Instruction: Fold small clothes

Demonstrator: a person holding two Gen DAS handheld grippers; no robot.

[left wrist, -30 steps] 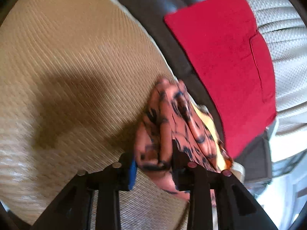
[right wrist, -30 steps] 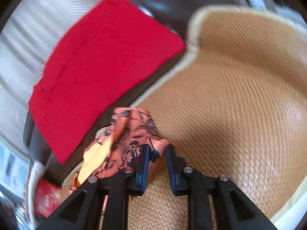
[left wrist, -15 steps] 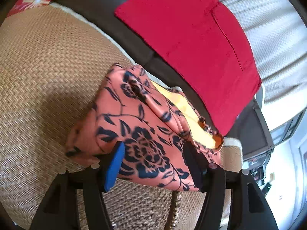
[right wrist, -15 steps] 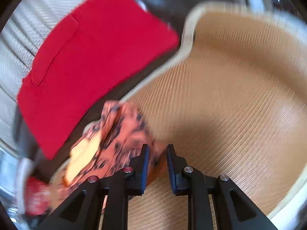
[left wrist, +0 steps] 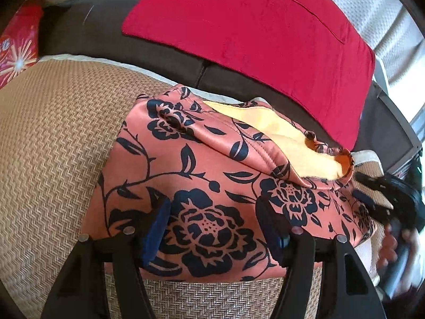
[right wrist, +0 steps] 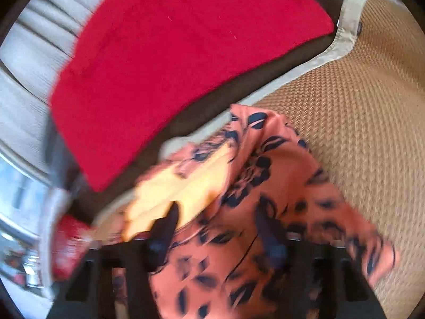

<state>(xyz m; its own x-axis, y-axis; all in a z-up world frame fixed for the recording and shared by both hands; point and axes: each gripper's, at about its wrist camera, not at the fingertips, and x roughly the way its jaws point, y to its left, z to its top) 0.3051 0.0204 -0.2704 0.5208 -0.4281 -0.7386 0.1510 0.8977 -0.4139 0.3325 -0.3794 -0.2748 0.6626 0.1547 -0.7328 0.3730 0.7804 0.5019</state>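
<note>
Lies folded on the woven mat (left wrist: 53, 143), near the red cushion (left wrist: 252, 32) — the floral garment (left wrist: 202, 186), yellow lining showing. Left gripper (left wrist: 212, 228) spread wide above it, released (probably to let the fold settle). Right gripper (right wrist: 215, 228) blurred — also parted, holding nothing.

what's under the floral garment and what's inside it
The floral garment lies on the woven mat, its far edge over the mat's pale border. A yellow lining shows inside the opening. Anything deeper inside or beneath is covered.

Red cushion (left wrist: 255, 34) on a dark sofa (left wrist: 111, 26), just beyond a woven tan mat (left wrist: 53, 138).
</note>
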